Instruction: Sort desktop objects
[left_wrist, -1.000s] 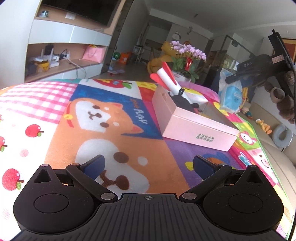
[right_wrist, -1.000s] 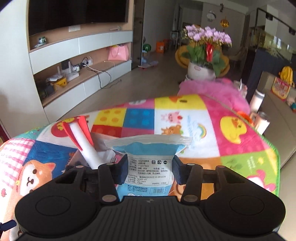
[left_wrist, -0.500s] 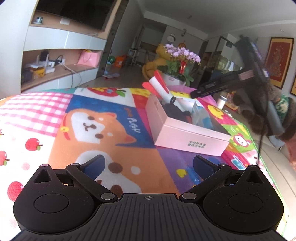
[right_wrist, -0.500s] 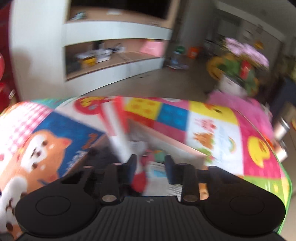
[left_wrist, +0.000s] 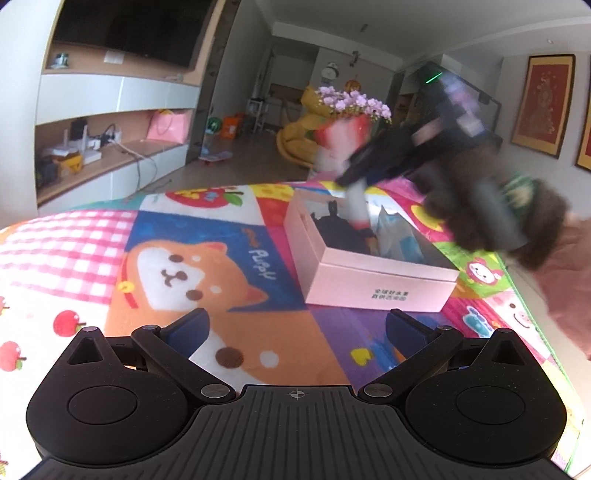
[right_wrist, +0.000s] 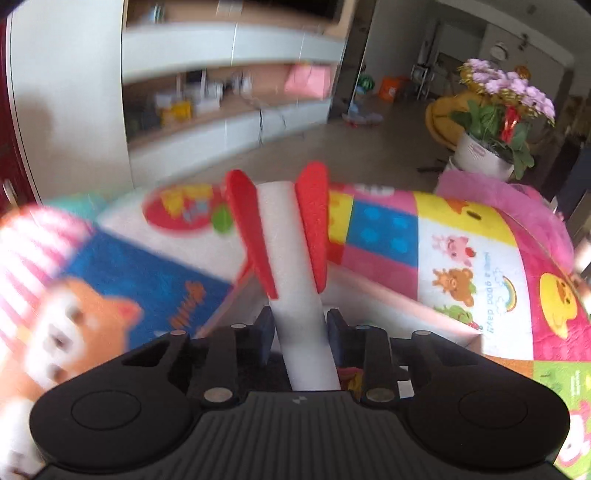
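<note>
A pink box (left_wrist: 369, 280) lies on the cartoon blanket (left_wrist: 221, 236). It holds a black item (left_wrist: 340, 232) and a blue wipes packet (left_wrist: 395, 236). A white foam rocket with red fins (right_wrist: 295, 258) sticks up out of the box. My right gripper (right_wrist: 300, 325) is shut on the rocket's white body, just above the box rim (right_wrist: 388, 295). In the left wrist view the right gripper (left_wrist: 354, 177) and the rocket (left_wrist: 347, 147) are blurred over the box's far end. My left gripper (left_wrist: 297, 328) hovers open and holds nothing, over the blanket in front of the box.
A person's furry sleeve (left_wrist: 517, 218) reaches in from the right. A potted purple orchid (right_wrist: 502, 96) stands beyond the blanket's far edge, with wall shelves (left_wrist: 110, 147) at the left. The blanket drops off at the right edge (left_wrist: 528, 317).
The right gripper let go of the blue wipes packet into the box, swung left and closed on the rocket. In the left view it came in over the box.
</note>
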